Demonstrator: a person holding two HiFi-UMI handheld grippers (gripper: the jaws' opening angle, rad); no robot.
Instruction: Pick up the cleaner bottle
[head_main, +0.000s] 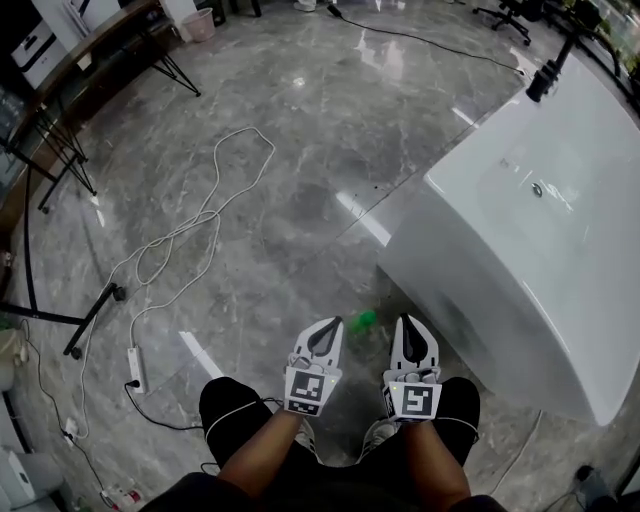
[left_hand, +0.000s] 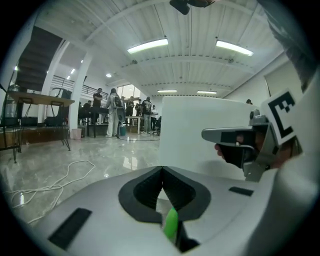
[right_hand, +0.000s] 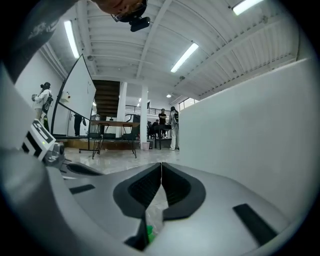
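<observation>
A green-capped bottle (head_main: 364, 320) lies on the grey marble floor close to the bathtub's foot, only partly visible between my two grippers. My left gripper (head_main: 329, 326) hangs just left of it, jaws shut with nothing between them. My right gripper (head_main: 410, 322) hangs just right of it, jaws also together and empty. In the left gripper view the shut jaws (left_hand: 162, 168) meet at their tips, and the green cap (left_hand: 171, 224) shows through the gap below them. In the right gripper view the bottle's clear body (right_hand: 155, 215) and a bit of green show beneath the shut jaws (right_hand: 161, 163).
A big white bathtub (head_main: 520, 230) fills the right side, its wall close to my right gripper. A white cable (head_main: 200, 225) loops over the floor to a power strip (head_main: 135, 368) at left. Black stand legs (head_main: 90, 320) and tables stand far left. People stand in the distance.
</observation>
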